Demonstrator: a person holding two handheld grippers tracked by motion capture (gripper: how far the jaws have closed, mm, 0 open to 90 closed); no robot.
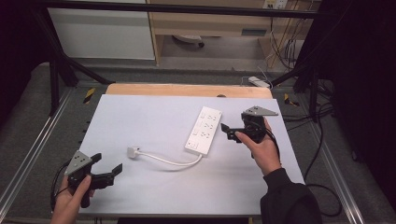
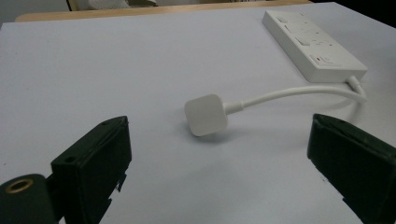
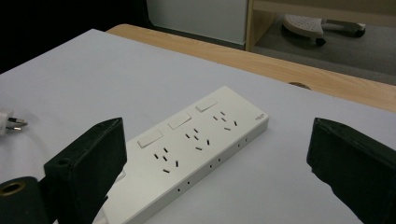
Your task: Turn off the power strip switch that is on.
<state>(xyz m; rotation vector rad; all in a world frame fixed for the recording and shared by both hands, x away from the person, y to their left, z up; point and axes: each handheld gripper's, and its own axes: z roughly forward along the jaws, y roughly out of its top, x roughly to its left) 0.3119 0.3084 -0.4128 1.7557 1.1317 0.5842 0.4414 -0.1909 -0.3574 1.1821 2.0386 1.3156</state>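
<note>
No legible text; tiny unreadable mark on the power strip (image 3: 196, 140)

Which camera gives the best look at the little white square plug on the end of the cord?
The left gripper view: the white square plug lies close and centred between the open jaws. The high view shows it small; the right gripper view catches its prongs at the edge.

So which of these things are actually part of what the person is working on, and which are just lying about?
In the job:
- power strip
- its plug on the white cable
- left gripper, open, facing the plug
- right gripper, open, beside the strip

Just lying about:
- second power strip on the floor
- loose wires by the frame
- wooden shelf unit
</note>
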